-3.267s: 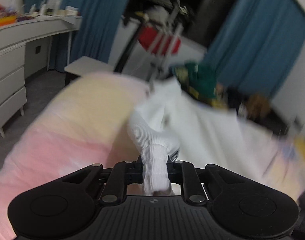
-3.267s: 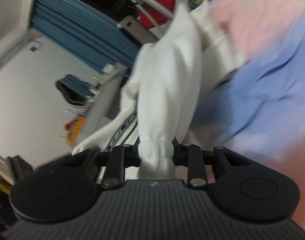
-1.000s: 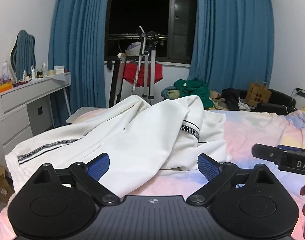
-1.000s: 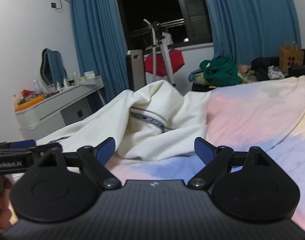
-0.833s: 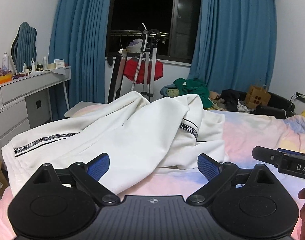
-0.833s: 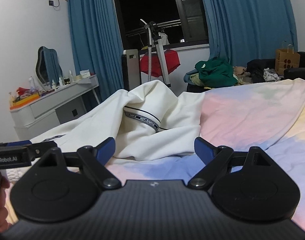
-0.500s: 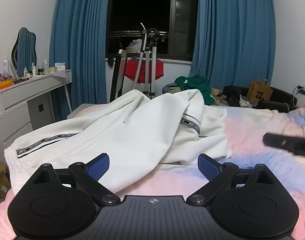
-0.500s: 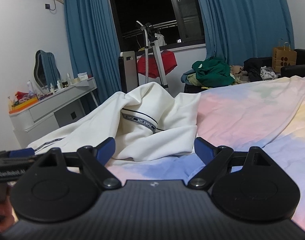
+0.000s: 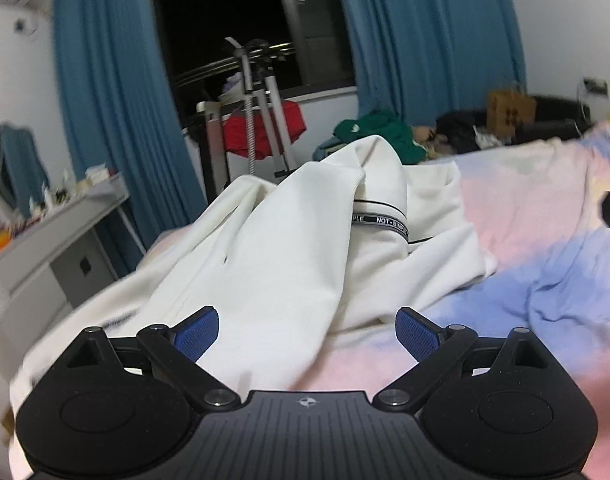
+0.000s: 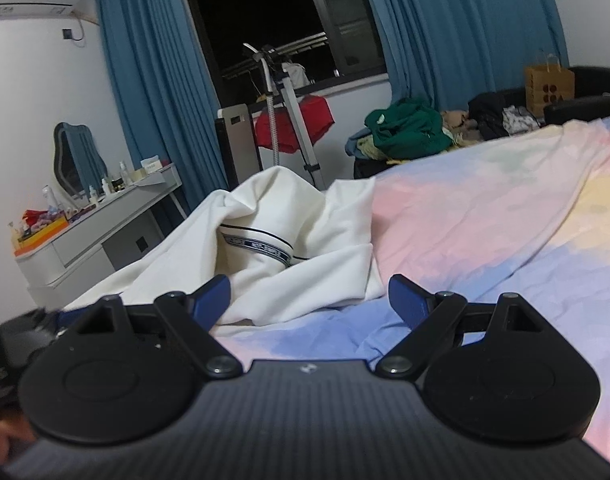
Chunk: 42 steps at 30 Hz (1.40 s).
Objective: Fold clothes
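A white garment [image 9: 289,248] with a black lettered stripe lies crumpled in a heap on the pastel bedsheet [image 9: 537,216]. My left gripper [image 9: 307,330] is open and empty, right over the garment's near edge. In the right wrist view the same garment [image 10: 289,232] lies ahead and to the left. My right gripper [image 10: 309,300] is open and empty, just short of the garment's near hem, above the sheet [image 10: 505,216].
A white dresser [image 10: 97,232] with bottles stands left of the bed. A clothes rack with a red garment [image 10: 293,124] stands by the dark window. A pile of green clothes [image 10: 405,128] and a paper bag [image 10: 549,84] lie beyond the bed.
Both grippers earlier held white cloth and have let it go. In the last second both moved closer to the heap, the left one tilting and swinging right.
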### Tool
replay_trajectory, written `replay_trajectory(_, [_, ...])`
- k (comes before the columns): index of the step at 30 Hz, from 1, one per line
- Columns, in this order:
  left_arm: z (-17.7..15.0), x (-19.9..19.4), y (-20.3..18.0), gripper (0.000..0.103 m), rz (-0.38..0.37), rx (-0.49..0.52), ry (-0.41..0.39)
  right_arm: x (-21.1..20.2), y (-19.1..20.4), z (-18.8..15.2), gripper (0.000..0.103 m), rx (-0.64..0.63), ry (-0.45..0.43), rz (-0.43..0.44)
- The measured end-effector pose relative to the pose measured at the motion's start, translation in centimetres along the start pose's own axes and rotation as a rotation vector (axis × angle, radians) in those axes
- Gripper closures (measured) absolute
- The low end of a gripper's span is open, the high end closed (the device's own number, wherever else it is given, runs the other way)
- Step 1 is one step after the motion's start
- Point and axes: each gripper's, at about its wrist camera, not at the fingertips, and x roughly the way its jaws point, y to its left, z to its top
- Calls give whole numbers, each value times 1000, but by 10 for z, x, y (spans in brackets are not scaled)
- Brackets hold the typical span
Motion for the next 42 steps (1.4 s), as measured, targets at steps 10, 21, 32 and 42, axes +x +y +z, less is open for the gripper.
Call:
replay_trajectory(10, [70,112,-2,7,-19,100,-21,38,-36,-12,15,168,118,-19])
replay_trajectory(21, [166,228,-27,13,-161,61,82,79,-55,-30,15,262,209,-4])
replay_trajectory(32, [166,178,-58,93,-165,176,200,88,-66,-36,15,297,200,-48])
replay_trajectory(42, [44,-12,-44,94,-304,160,131,53,-55,-17,16,274,107,8])
